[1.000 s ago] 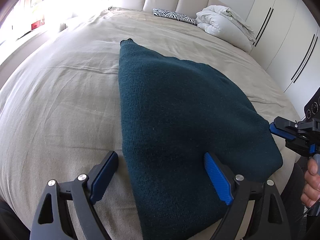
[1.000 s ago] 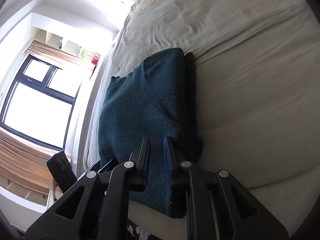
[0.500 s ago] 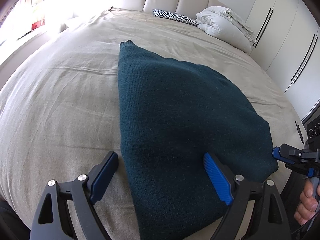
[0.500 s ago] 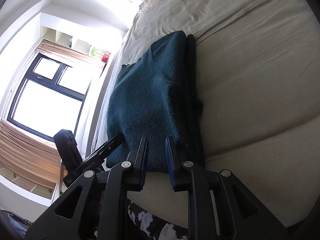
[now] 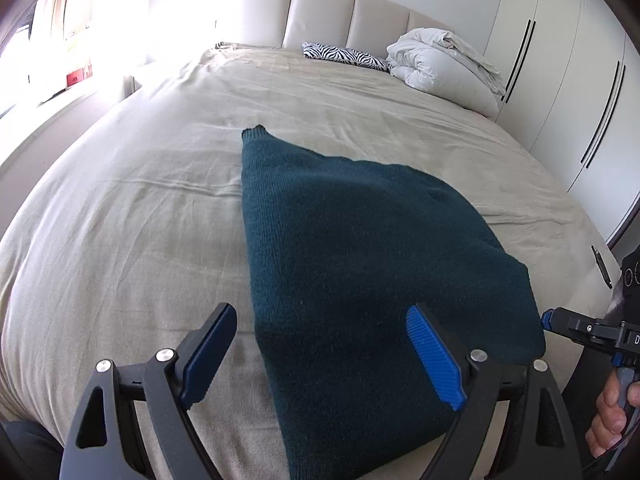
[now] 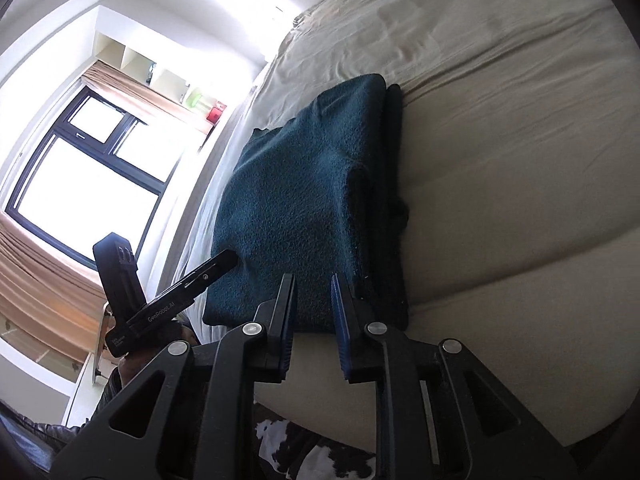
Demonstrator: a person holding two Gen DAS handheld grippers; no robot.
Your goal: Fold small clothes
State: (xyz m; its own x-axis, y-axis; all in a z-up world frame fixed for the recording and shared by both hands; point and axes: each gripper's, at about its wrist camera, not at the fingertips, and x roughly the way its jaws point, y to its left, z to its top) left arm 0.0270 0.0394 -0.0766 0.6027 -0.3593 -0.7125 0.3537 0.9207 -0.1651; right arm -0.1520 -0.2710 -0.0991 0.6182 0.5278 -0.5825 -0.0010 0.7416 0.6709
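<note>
A dark teal knit sweater (image 5: 360, 256) lies folded on the beige bed (image 5: 140, 220), near its front edge. My left gripper (image 5: 324, 356) is open wide and empty, its fingers astride the sweater's near left corner, above it. In the right wrist view the sweater (image 6: 296, 204) shows as a stacked fold. My right gripper (image 6: 314, 316) has its jaws narrowly apart with nothing between them, just off the sweater's near edge. It also shows at the right edge of the left wrist view (image 5: 548, 320).
A white duvet bundle (image 5: 444, 68) and a zebra-print pillow (image 5: 344, 56) lie at the headboard. White wardrobe doors (image 5: 580, 80) stand on the right. A window (image 6: 80, 168) and shelf are on the left. A cowhide rug (image 6: 312, 452) lies below the bed edge.
Both grippers have pulled back from the sweater toward the bed's front edge. The right gripper has drawn clear of the sweater's edge. The sweater has stayed put.
</note>
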